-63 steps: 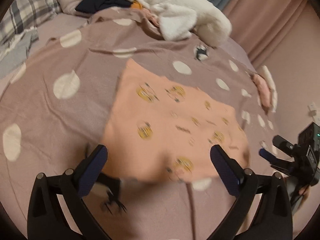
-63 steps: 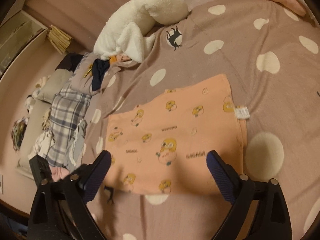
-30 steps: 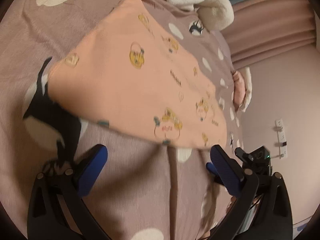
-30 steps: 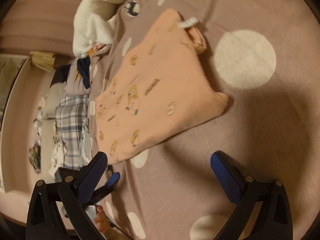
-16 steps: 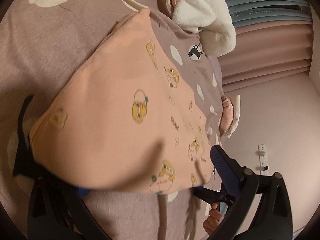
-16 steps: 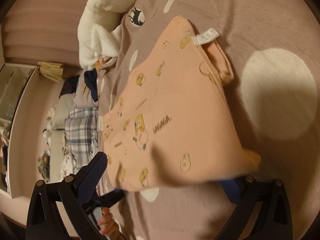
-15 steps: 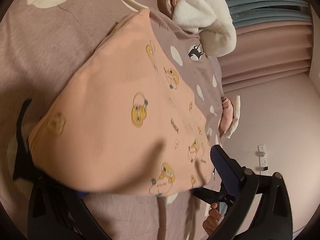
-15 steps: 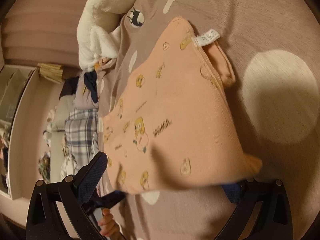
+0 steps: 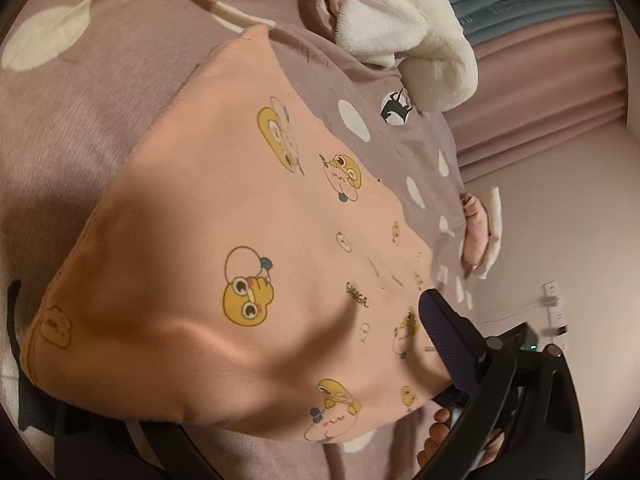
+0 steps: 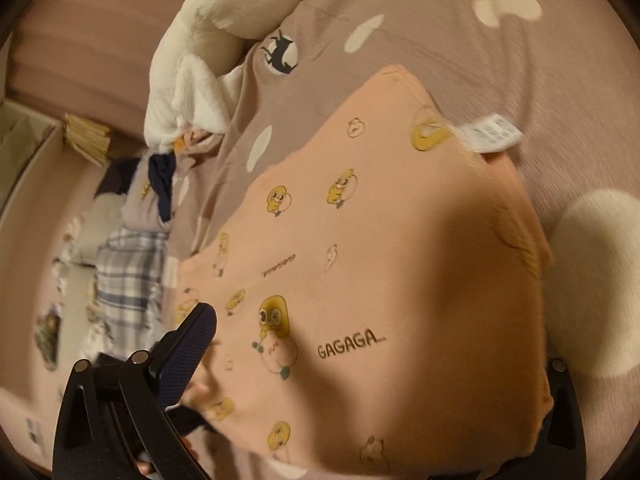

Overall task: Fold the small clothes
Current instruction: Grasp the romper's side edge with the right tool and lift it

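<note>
A peach cloth with yellow cartoon prints lies on the mauve spotted bedspread, and it also shows in the right wrist view with a white care label. My left gripper is open; its right finger lies over the cloth's near edge and its left finger is hidden under the cloth. My right gripper is open; its left finger shows over the cloth and its right finger is hidden under the near right corner.
A white fluffy blanket lies at the far end of the bed. Plaid fabric and dark clothes are piled at the left. A pink folded item sits at the bed's right edge. The other gripper and a hand show nearby.
Both grippers have pushed further in at the cloth's near edge, each with one finger under a corner. The cloth now fills much more of both views.
</note>
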`<state>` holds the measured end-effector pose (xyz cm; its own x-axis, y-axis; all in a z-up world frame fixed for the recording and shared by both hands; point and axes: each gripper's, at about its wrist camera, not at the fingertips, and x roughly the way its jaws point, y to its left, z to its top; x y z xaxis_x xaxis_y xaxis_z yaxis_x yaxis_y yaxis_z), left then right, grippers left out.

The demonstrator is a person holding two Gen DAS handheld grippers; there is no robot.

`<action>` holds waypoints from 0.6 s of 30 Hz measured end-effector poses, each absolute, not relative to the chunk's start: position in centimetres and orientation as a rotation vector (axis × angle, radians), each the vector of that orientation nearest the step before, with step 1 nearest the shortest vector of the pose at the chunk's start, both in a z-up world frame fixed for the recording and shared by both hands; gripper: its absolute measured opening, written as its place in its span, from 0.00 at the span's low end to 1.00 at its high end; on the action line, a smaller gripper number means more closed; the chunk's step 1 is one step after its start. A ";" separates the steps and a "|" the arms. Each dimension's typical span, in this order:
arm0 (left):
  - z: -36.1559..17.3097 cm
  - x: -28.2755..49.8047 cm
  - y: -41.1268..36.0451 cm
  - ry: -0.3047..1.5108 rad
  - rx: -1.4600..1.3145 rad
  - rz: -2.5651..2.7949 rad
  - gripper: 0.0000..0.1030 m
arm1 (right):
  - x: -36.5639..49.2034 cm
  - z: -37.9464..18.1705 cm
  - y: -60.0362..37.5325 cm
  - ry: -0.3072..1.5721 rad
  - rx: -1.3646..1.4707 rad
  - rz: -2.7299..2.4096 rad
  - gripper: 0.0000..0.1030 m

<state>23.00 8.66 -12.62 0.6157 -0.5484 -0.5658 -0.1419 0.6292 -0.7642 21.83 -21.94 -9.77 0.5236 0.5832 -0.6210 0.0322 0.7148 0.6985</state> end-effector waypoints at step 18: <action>-14.3 21.3 9.0 0.762 -0.725 -0.094 0.38 | 20.4 -9.6 -18.7 0.837 0.389 0.274 0.87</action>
<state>21.35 9.01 -14.31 0.7319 -0.3286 -0.5969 -0.1745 0.7564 -0.6304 20.43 -18.68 -9.59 0.6409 0.3844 -0.6644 -0.0835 0.8953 0.4375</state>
